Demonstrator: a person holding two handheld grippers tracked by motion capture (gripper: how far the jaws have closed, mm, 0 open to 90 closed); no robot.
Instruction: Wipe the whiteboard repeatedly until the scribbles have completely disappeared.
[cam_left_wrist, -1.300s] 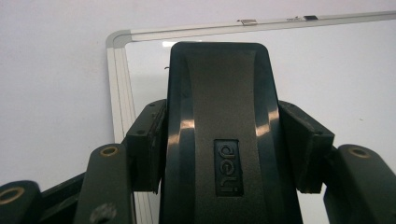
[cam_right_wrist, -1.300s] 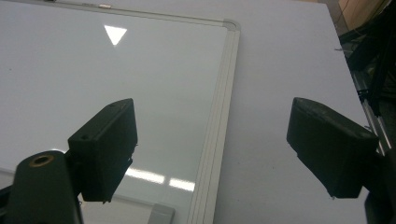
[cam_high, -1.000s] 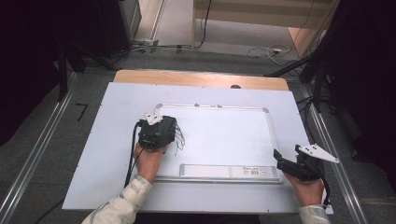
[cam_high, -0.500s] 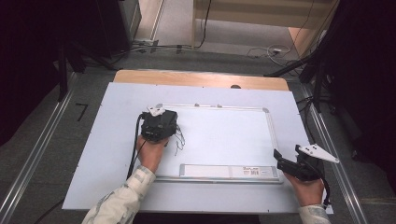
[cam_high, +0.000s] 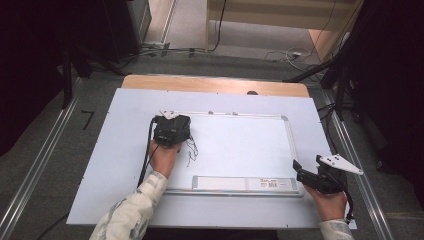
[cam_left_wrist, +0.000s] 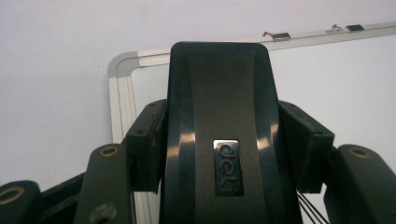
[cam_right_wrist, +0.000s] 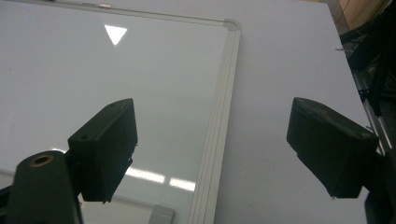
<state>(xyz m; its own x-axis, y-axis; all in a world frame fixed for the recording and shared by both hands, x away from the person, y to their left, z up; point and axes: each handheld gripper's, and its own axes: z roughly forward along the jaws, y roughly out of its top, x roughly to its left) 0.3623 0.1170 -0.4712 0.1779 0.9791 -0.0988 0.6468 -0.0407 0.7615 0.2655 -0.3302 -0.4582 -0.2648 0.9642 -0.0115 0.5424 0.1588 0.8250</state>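
A white whiteboard (cam_high: 240, 145) lies flat on the pale tabletop. My left gripper (cam_high: 171, 129) is over its far left corner, shut on a black board eraser (cam_left_wrist: 219, 121) that stands upright between the pads. The board's rounded corner frame (cam_left_wrist: 122, 93) shows just behind the eraser. Thin black scribbles (cam_high: 191, 150) remain on the board just right of my left hand. My right gripper (cam_high: 312, 175) rests at the board's near right corner. It is open (cam_right_wrist: 217, 140) with nothing between the jaws, and the board's right frame (cam_right_wrist: 219, 107) runs beneath it.
A grey tray strip (cam_high: 245, 183) runs along the board's near edge. Small clips (cam_left_wrist: 276, 35) sit on the far frame. The wooden table edge (cam_high: 215, 84) lies beyond the pale sheet, with metal rails (cam_high: 35, 175) and floor cables (cam_high: 165, 50) around the table.
My left hand has carried the eraser away from me toward the board's far left corner. The right hand and its gripper have stayed in place.
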